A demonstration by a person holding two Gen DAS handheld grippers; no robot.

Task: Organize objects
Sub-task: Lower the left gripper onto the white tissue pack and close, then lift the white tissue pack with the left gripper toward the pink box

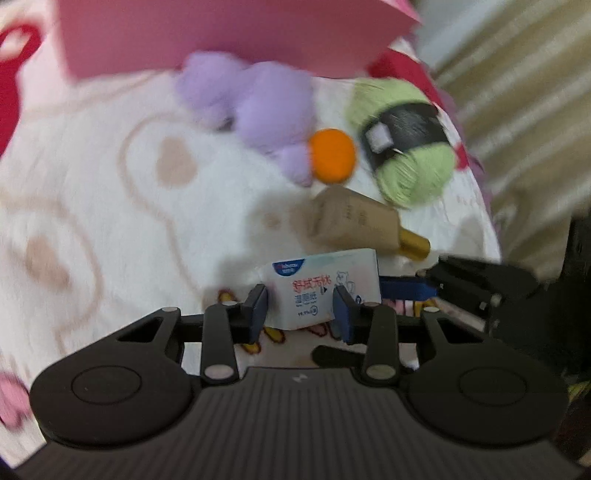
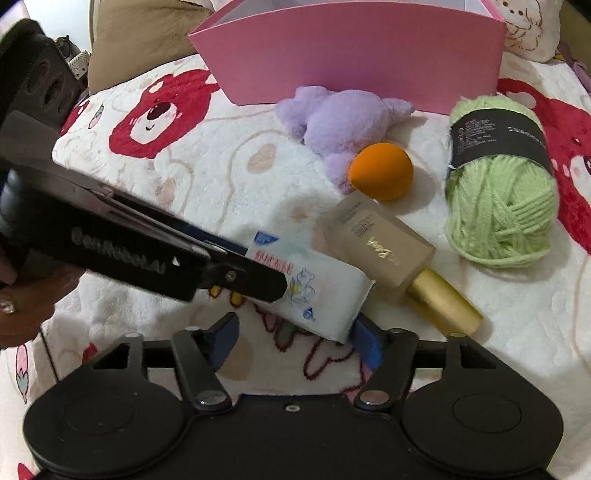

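Note:
A white wet-wipe pack [image 1: 321, 288] lies on the blanket between the blue pads of my left gripper [image 1: 301, 306], whose jaws stand close around it. In the right wrist view the left gripper's fingers [image 2: 243, 277] cover the pack [image 2: 325, 295] from the left. My right gripper [image 2: 295, 341] is open, its right pad touching the pack's near corner. Beyond lie a beige foundation bottle with gold cap [image 2: 384, 251], an orange sponge [image 2: 382, 171], a purple plush toy [image 2: 340, 118], a green yarn ball [image 2: 498, 184] and a pink box [image 2: 354, 51].
Everything rests on a soft white blanket with red bear prints [image 2: 162, 110]. A beige pillow [image 2: 140, 33] lies at the back left. In the left wrist view, the right gripper [image 1: 480, 288] is at the right and striped fabric [image 1: 517, 92] is past the blanket's edge.

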